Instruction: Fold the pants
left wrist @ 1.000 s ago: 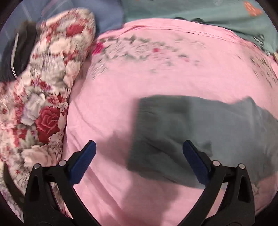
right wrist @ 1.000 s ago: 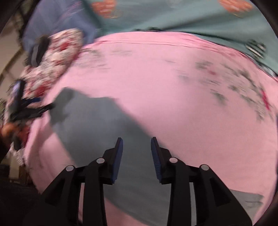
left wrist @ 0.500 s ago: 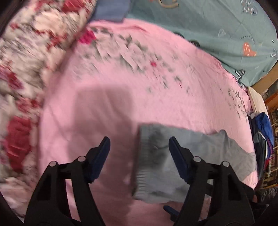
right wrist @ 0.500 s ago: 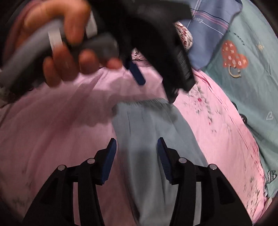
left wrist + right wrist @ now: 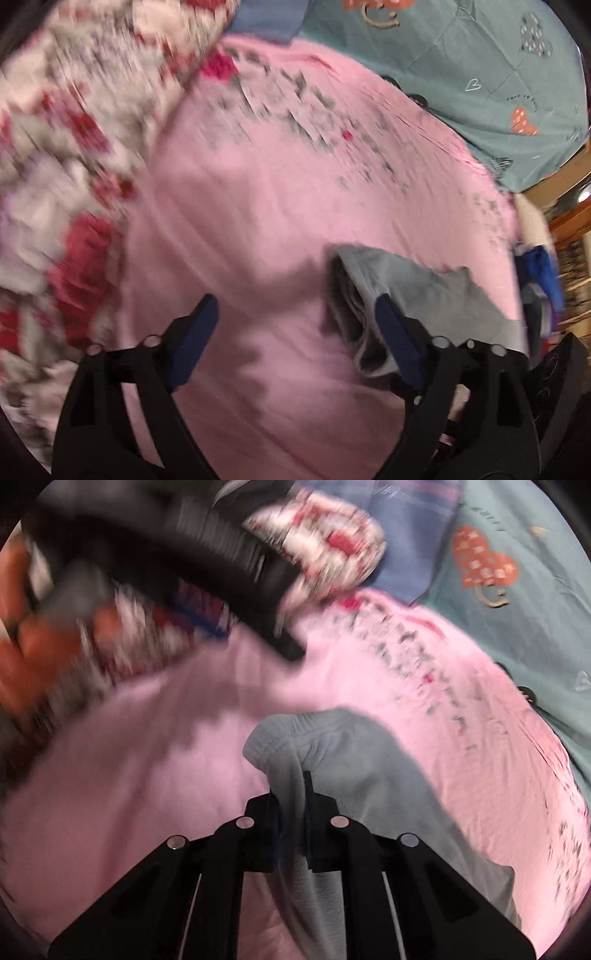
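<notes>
The left gripper is seen with jaws spread wide and opening, only pink sheet between them; its right finger overlaps the waistband edge of the grey pants. The right gripper is closing, a bunched fold of the one pair of pants pinched between its fingers. Two grippers are counted.

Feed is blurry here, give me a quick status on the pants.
Right hand-held gripper closing on grey pants near waistband. Left hand-held gripper opening, nothing between its jaws. Pants on pink sheet; nothing in the way.
</notes>
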{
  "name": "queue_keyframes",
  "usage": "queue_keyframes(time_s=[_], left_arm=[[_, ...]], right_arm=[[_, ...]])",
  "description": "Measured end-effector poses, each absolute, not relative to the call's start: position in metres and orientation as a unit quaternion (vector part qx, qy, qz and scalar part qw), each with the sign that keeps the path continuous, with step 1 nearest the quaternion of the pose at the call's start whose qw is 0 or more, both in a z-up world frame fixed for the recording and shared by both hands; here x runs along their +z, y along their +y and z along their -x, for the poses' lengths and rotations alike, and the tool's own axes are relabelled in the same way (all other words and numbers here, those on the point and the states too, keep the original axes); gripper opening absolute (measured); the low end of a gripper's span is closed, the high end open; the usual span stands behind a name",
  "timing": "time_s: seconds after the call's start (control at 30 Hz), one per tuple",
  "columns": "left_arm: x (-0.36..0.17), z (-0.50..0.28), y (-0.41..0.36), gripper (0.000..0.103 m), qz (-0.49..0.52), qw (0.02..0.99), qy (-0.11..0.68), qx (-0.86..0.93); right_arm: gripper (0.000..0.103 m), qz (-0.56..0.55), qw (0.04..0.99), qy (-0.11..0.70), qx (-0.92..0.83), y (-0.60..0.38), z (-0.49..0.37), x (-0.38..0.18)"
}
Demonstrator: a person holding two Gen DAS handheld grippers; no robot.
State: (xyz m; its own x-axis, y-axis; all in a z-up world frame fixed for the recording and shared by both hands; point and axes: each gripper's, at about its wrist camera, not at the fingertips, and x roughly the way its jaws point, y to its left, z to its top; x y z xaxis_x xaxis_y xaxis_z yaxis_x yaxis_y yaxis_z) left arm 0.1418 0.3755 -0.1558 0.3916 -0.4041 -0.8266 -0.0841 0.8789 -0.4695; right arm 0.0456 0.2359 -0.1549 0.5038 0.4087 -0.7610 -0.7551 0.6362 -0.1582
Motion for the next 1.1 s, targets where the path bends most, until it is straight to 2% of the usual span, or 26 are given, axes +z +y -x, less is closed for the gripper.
queue_keyframes(time_s=[0.13,0.23,0.3,0.33,0.37,0.43,0.53,0.67,0.77,0.87,0.9,0.93,1.0,1.03,1.07,1.1], left_arm=[[-0.182,-0.153,0.368,0.094,0.33,0.724,0.573,-0.199],[-0.198,-0.162,0.35,0.094,0.344,0.686,0.598,-0.233],[-0.203,-0.167,0.342,0.09,0.346,0.689,0.59,-0.24],[-0.205,-0.168,0.341,0.074,0.346,0.697,0.581,-0.237],[-0.207,-0.17,0.341,0.045,0.351,0.701,0.573,-0.238],[-0.211,-0.17,0.345,0.021,0.37,0.701,0.565,-0.23],[-0.198,-0.16,0.345,0.017,0.347,0.724,0.559,-0.208],[-0.165,-0.132,0.36,0.017,0.34,0.746,0.541,-0.187],[-0.168,-0.117,0.368,0.017,0.304,0.76,0.551,-0.161],[-0.203,-0.117,0.377,0.023,0.281,0.756,0.579,-0.116],[-0.212,-0.117,0.377,0.023,0.267,0.761,0.582,-0.108],[-0.212,-0.117,0.375,0.023,0.262,0.763,0.581,-0.108],[-0.197,-0.114,0.376,0.047,0.246,0.773,0.577,-0.096],[-0.182,-0.109,0.38,0.069,0.224,0.792,0.564,-0.069],[-0.169,-0.103,0.384,0.071,0.202,0.811,0.547,-0.04],[-0.155,-0.097,0.39,0.071,0.183,0.827,0.532,-0.015]], right_arm=[[0.01,0.225,0.846,0.343,0.341,0.228,-0.037,-0.139],[0.01,0.231,0.847,0.337,0.34,0.23,-0.033,-0.139],[0.01,0.232,0.848,0.335,0.339,0.23,-0.04,-0.139],[0.01,0.23,0.849,0.335,0.339,0.23,-0.039,-0.137],[0.01,0.23,0.849,0.335,0.337,0.228,-0.038,-0.137],[0.01,0.235,0.848,0.337,0.335,0.229,-0.04,-0.14],[0.01,0.245,0.848,0.333,0.332,0.233,-0.042,-0.142],[0.01,0.23,0.848,0.312,0.362,0.238,-0.023,-0.12],[0.01,0.224,0.838,0.317,0.384,0.248,-0.013,-0.12],[0.022,0.235,0.813,0.359,0.395,0.264,-0.013,-0.151],[0.03,0.243,0.794,0.393,0.395,0.267,-0.015,-0.167],[0.031,0.252,0.784,0.41,0.393,0.266,-0.015,-0.174],[0.033,0.245,0.775,0.422,0.401,0.249,-0.011,-0.169],[0.046,0.229,0.783,0.41,0.408,0.233,-0.007,-0.157],[0.054,0.212,0.797,0.392,0.407,0.212,-0.004,-0.145],[0.056,0.202,0.814,0.38,0.39,0.19,-0.003,-0.137]])
